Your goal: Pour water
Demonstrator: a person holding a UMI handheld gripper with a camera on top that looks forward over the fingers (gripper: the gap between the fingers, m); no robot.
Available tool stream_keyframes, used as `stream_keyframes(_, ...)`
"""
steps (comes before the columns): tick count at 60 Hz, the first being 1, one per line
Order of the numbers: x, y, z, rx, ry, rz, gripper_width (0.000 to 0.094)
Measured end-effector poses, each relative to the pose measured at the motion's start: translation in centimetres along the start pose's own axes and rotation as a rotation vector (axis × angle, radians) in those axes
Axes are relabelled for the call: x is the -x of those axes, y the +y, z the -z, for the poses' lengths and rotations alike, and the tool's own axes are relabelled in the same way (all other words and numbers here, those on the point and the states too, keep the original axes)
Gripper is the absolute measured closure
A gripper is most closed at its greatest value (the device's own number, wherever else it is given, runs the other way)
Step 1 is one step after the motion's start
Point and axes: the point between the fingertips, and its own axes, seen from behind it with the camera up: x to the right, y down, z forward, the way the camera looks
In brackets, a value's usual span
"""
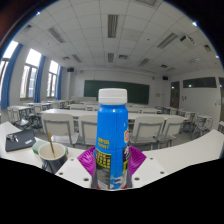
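Jaws (pixel 112 166) clamped on upright bottle (pixel 112 135); paper cup (pixel 49 155) beside it, desks (pixel 150 128) beyond.

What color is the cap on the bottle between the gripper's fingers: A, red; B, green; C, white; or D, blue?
D: the bottle, which stands upright between the fingers of the gripper, has a blue cap over its white neck and blue label.
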Motion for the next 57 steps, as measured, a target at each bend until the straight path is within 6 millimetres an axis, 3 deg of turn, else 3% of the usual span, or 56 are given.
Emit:
stream_keyframes(2,1.0,0.9,0.6,0.029,-0.018,0.005,0.0543)
stream_keyframes(3,0.8,1.4,-0.3,0.042,-0.024,0.010,0.0543)
stream_keyframes(5,0.6,2.2,-0.1,0.042,-0.018,0.027,0.0540)
stream_keyframes(11,0.3,2.2,-0.2,0.031,-0.026,-0.005,0.0543)
stream_keyframes(12,-1.1,1.2,-2.4,0.038,-0.028,-0.016,0.0542)
stream_keyframes(13,-0.6,2.1,-1.0,0.039,-0.026,-0.035,0.0543)
stream_keyframes(16,-0.1,2.6,-0.1,0.038,-0.031,-0.063,0.0529)
stream_keyframes(23,-0.3,2.9,0.0,0.088,-0.042,-0.017,0.0311)
stream_keyframes(26,-0.3,3.3,0.8,0.117,-0.033,0.002,0.0092)
stream_keyframes(27,-0.4,3.3,1.1,0.115,-0.028,0.001,0.0068)
stream_keyframes(29,-0.9,3.0,1.9,0.101,-0.019,-0.010,0.0112)
stream_keyframes(32,-0.9,2.5,4.0,0.082,-0.030,-0.035,0.0087)
stream_keyframes(35,0.0,2.3,5.9,0.066,-0.062,-0.065,0.0092)
stream_keyframes(45,3.2,3.6,14.9,0.056,-0.164,-0.132,0.0090)
stream_keyframes(46,3.6,3.7,15.0,0.050,-0.168,-0.135,0.0090)
stream_keyframes(49,3.8,3.9,18.0,0.029,-0.180,-0.145,0.0091)
stream_keyframes(53,4.0,4.1,19.7,-0.015,-0.189,-0.183,0.0090)
stream_keyframes(57,4.1,5.1,19.9,-0.033,-0.194,-0.232,0.0092)
